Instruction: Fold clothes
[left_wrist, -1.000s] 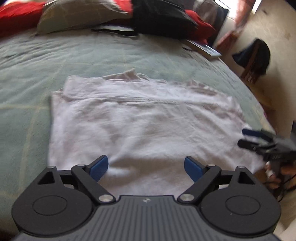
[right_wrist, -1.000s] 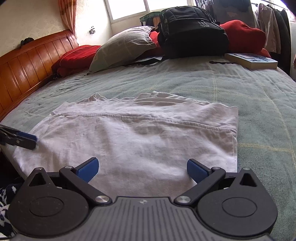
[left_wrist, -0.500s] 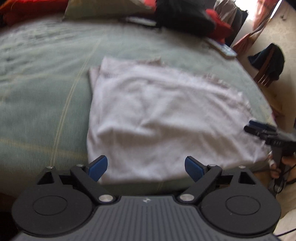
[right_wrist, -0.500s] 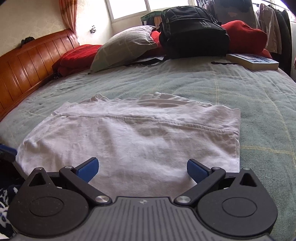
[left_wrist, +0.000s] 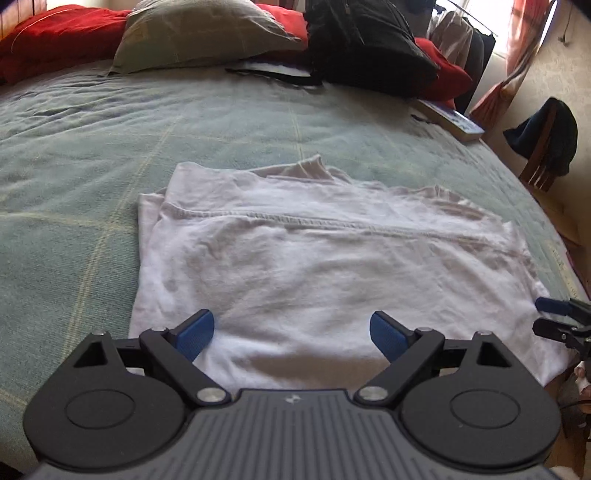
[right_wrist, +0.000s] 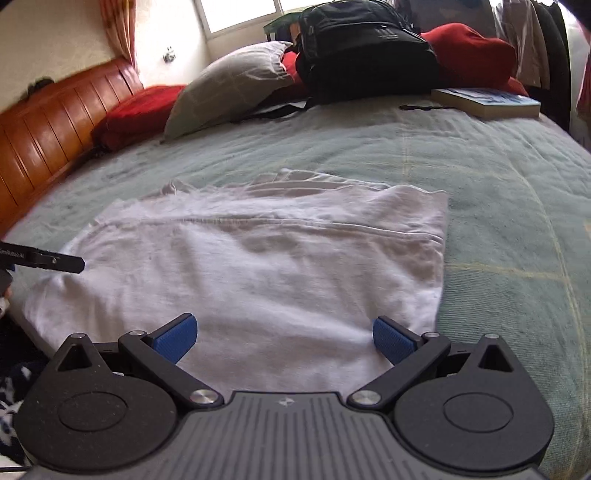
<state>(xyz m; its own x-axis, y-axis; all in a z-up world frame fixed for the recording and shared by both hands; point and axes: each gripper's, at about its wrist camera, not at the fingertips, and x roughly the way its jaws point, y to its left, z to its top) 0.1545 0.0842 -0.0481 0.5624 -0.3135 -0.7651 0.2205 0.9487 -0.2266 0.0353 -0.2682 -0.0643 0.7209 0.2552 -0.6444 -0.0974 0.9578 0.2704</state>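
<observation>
A white garment (left_wrist: 314, 266) lies folded flat on the green bedspread (left_wrist: 92, 155), with a stitched hem running across its far part. My left gripper (left_wrist: 291, 332) hovers open over the garment's near edge, towards its left side, with only cloth below its blue pads. In the right wrist view the same garment (right_wrist: 266, 266) fills the middle. My right gripper (right_wrist: 283, 338) is open over the near edge by the right corner and holds nothing. Each gripper shows at the other view's side: the right gripper (left_wrist: 554, 317) at the near right corner, the left gripper's finger (right_wrist: 48, 259) over the left edge.
At the head of the bed are a grey pillow (right_wrist: 229, 88), red cushions (right_wrist: 472, 55), a black backpack (right_wrist: 365, 48) and a book (right_wrist: 487, 101). A wooden headboard (right_wrist: 44, 136) runs along the left. A chair draped with dark clothing (left_wrist: 546, 140) stands beside the bed.
The left wrist view swung left and back off the garment's edge, then returned over its near edge. The left gripper's finger dropped from the right wrist view, then reappeared. The right gripper barely moved.
</observation>
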